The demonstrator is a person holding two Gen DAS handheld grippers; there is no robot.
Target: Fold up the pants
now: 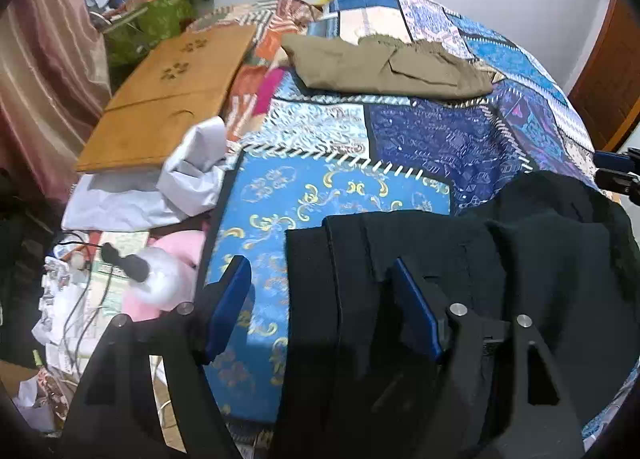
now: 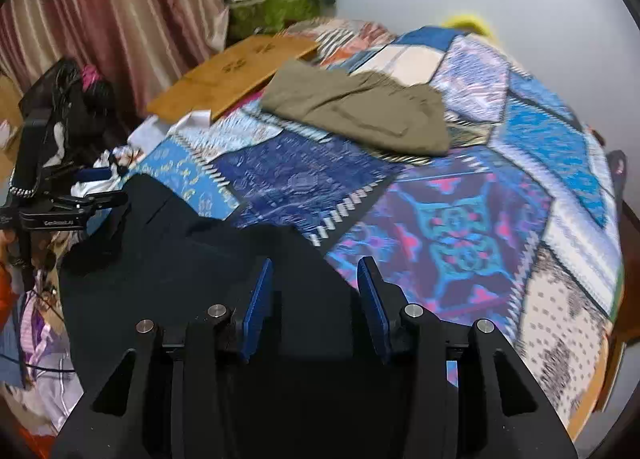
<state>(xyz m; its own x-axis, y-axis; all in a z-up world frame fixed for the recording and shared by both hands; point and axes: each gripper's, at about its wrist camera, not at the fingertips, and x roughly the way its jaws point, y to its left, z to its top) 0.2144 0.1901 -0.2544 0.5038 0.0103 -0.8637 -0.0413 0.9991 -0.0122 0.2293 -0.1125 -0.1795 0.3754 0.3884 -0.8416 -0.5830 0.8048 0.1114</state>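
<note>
Black pants [image 1: 460, 259] lie on the near edge of the patchwork bed cover [image 1: 420, 135]; they also show in the right wrist view [image 2: 192, 259]. My left gripper [image 1: 320, 271] is open, its jaws wide apart over the left edge of the black cloth, holding nothing. My right gripper [image 2: 314, 271] is open over the right part of the pants, its blue pads [image 2: 258, 299] apart with black cloth between and below them. Folded olive pants [image 1: 384, 67] lie farther back on the bed, also in the right wrist view [image 2: 360, 111]. The left gripper shows at the left edge of the right wrist view [image 2: 68, 207].
A wooden board [image 1: 168, 95] lies at the bed's left side. White cloth [image 1: 188, 179], a pink soft toy [image 1: 168, 271], cables and papers clutter the left. A striped curtain [image 2: 100, 19] hangs behind. A green bag [image 1: 152, 23] stands at the back left.
</note>
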